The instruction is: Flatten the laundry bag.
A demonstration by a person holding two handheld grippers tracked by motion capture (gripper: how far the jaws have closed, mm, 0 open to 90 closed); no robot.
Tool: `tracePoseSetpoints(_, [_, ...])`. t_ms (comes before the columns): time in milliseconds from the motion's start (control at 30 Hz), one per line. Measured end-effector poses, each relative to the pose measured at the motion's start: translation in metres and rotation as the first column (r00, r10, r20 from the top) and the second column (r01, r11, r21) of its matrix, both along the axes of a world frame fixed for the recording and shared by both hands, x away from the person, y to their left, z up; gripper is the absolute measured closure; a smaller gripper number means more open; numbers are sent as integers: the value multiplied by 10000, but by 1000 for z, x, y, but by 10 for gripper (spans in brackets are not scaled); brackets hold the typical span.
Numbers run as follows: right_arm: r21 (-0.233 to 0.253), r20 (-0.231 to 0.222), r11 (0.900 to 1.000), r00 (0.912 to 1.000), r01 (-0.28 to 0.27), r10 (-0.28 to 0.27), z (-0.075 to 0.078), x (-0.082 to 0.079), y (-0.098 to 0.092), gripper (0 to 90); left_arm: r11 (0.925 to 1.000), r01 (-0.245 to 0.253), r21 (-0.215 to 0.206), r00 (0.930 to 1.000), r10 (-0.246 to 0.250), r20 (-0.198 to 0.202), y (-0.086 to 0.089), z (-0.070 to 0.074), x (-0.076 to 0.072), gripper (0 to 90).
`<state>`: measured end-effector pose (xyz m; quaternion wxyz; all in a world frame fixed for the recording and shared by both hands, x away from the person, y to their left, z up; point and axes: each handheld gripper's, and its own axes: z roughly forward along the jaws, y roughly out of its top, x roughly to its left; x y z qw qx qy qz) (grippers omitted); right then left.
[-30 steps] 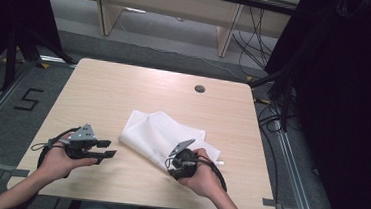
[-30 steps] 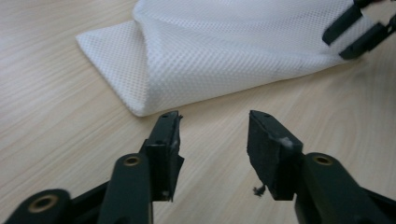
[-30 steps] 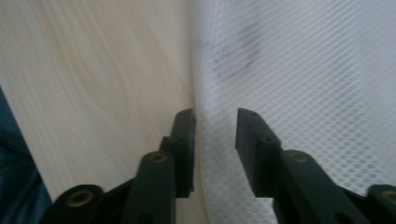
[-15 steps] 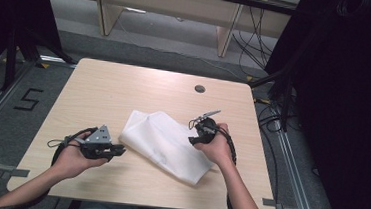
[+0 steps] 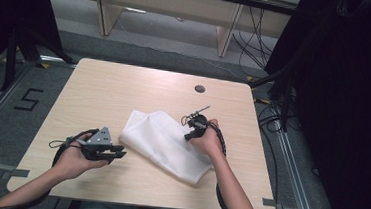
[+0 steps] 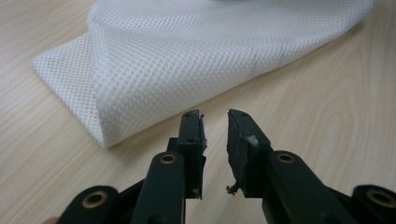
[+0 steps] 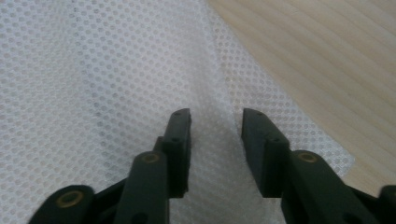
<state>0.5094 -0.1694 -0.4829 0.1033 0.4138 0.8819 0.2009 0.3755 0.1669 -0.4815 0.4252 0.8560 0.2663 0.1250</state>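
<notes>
The table [image 5: 124, 89] is bare pale wood with wide free room at its far half and left side, apart from a small dark hole [image 5: 199, 89] near the far edge. A white mesh cloth [image 5: 163, 143] lies folded, slanting across the near middle. The right tongs [image 5: 191, 127] hang part open over its far corner, gripping nothing; the left tongs [image 5: 119, 152], slightly open and empty, sit just beside its near-left corner.

Mesh cloth [image 5: 165, 143]: white, fine honeycomb-hole pattern throughout (holes read greyer where layers overlapped). Table [image 5: 124, 89]: pale beige wood grain w/ a dark round grommet [image 5: 199, 89]. Left gripper [image 6: 215, 133]: black jaws, brass-coloured rivets, grey top plate. Right gripper [image 7: 215, 128]: black, same brass rivets. Floor [image 5: 3, 105]: grey, w/ black "5" marking [image 5: 27, 99].
</notes>
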Motion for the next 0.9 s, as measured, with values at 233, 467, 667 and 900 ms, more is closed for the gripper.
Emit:
tracePoseSetpoints(233, [-398, -189, 9984, 9991, -392, 385, 2, -3, 11, 898, 9996, -162, -223, 9998, 159, -113, 2, -3, 1, 727])
tracePoseSetpoints(467, [-459, 167, 9974, 9982, -559, 567, 13, -4, 11, 900, 9996, -175, -222, 9996, 170, -240, 5, -4, 3, 710])
tracePoseSetpoints(667, [-253, 785, 9982, 9953, -551, 569, 43, -14, 14, 900, 9988, -402, -288, 9991, 397, -165, 11, -3, 4, 693])
tracePoseSetpoints(900, [237, 1255, 9940, 9867, -1070, 1032, 70, -38, 19, 900, 9949, -862, -525, 9957, 843, -374, 20, -1, 7, 672])
